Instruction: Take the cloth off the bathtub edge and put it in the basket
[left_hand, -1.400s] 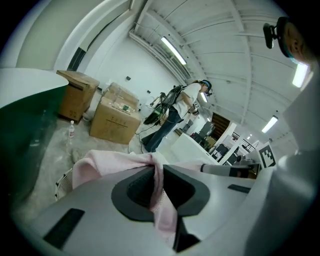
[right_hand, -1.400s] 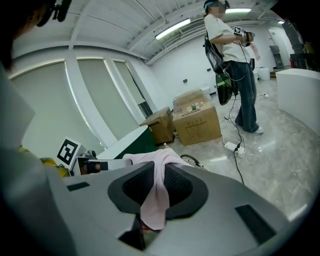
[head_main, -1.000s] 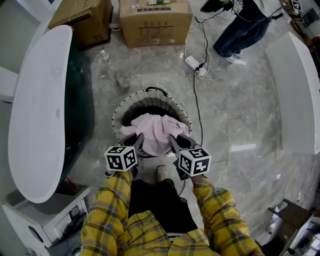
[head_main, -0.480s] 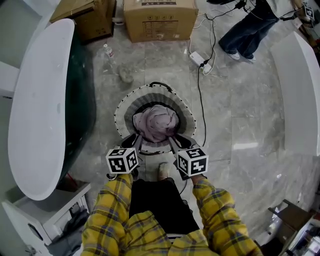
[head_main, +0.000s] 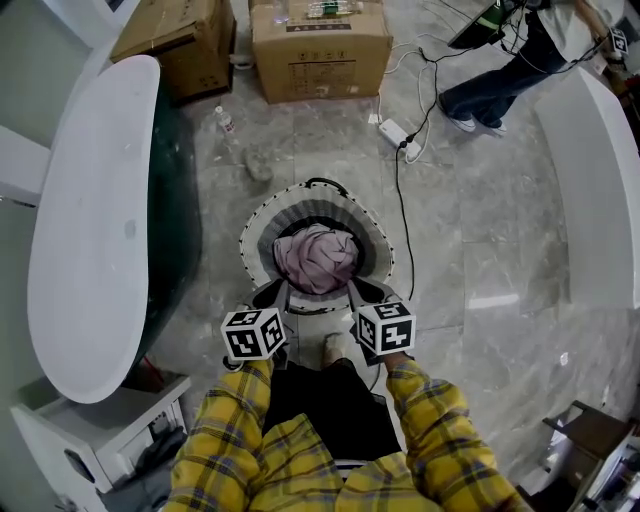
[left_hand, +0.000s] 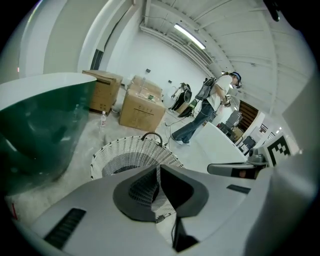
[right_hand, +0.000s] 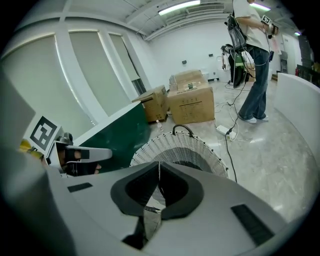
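Note:
The pink cloth (head_main: 318, 257) lies bunched up inside the white wicker basket (head_main: 318, 186) on the floor. Neither gripper touches it. My left gripper (head_main: 272, 293) and right gripper (head_main: 362, 292) hover side by side over the basket's near rim, both shut and empty. In the left gripper view the left gripper (left_hand: 158, 172) has its jaws pressed together above the basket (left_hand: 125, 155); the cloth is hidden there. In the right gripper view the right gripper (right_hand: 159, 175) is likewise shut over the basket (right_hand: 175, 147). The white bathtub (head_main: 95, 220) with its dark green side stands at the left, its edge bare.
Two cardboard boxes (head_main: 320, 35) (head_main: 175, 40) stand beyond the basket, with a plastic bottle (head_main: 226, 120) on the floor near them. A power strip (head_main: 395, 132) and its cable run past the basket's right side. A person (head_main: 500, 60) stands far right beside another white tub (head_main: 600, 190).
The cloth, held spread over the basket's near rim a second ago, has dropped and now sits bunched inside it. Both grippers have drawn back slightly toward me.

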